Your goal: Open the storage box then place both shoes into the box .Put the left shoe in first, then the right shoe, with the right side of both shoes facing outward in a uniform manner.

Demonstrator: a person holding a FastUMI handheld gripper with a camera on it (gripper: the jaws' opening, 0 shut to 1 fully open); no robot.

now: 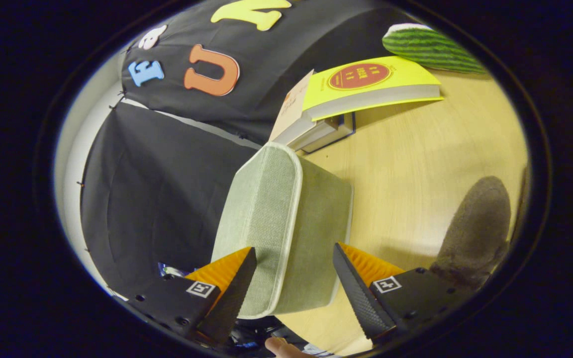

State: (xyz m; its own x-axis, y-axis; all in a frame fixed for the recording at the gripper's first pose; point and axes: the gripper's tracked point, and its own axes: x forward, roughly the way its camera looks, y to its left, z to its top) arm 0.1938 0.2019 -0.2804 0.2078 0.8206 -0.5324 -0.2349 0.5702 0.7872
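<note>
I held the gripper (294,278) rolled sideways, fingers spread wide and released, straddling the near end of the one green fabric storage box (286,223) without pressing it. The box stood on the table (416,164), lid closed. One brown shoe (478,233) lay right; two stacked books (361,89) and one watermelon-striped object (430,47) beyond.

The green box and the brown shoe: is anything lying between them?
No. In the gripper view, only bare wooden table separates the green storage box from the brown shoe. The gripper is open, its fingers either side of the box.
</note>
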